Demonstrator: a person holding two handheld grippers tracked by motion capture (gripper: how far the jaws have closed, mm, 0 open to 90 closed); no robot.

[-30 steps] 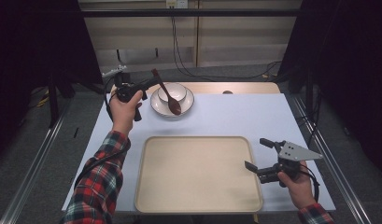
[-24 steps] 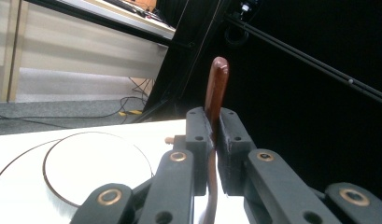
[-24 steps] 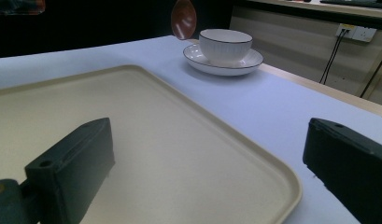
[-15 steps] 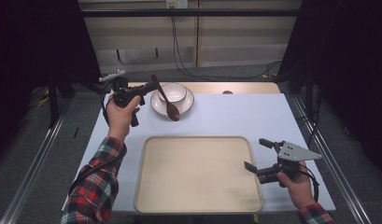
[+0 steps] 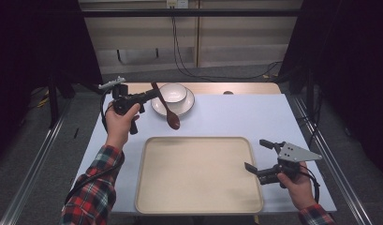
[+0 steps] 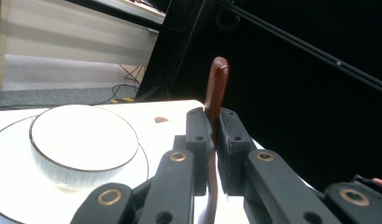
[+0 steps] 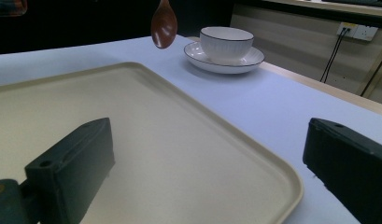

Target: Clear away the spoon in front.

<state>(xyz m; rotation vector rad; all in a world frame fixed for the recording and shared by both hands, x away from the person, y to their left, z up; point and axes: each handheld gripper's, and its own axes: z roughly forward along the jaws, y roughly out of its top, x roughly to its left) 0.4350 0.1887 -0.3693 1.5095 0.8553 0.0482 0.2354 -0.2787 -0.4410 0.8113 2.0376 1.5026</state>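
**Wooden spoon held in the air beside the bowl and saucer**

The left gripper (image 5: 149,95) is clamped on the handle of a dark brown wooden spoon (image 5: 166,108). In the left gripper view the handle (image 6: 215,88) stands up between the two black jaws, which press on it from both sides. The spoon hangs slanted, its bowl end lowest, above the pale blue table (image 5: 236,115), between the far rim of the beige tray (image 5: 198,176) and the saucer (image 5: 189,107). It touches neither.

A white bowl (image 5: 173,93) with a thin dark rim sits on the saucer, just beside the held spoon. From the right gripper view the spoon's bowl end (image 7: 163,25) hangs clear of the table, to the left of the bowl (image 7: 226,43).

The right gripper (image 5: 260,157) rests at the tray's near right edge, jaws spread wide with nothing between them, well apart from the spoon. Cables run along the floor behind the table.
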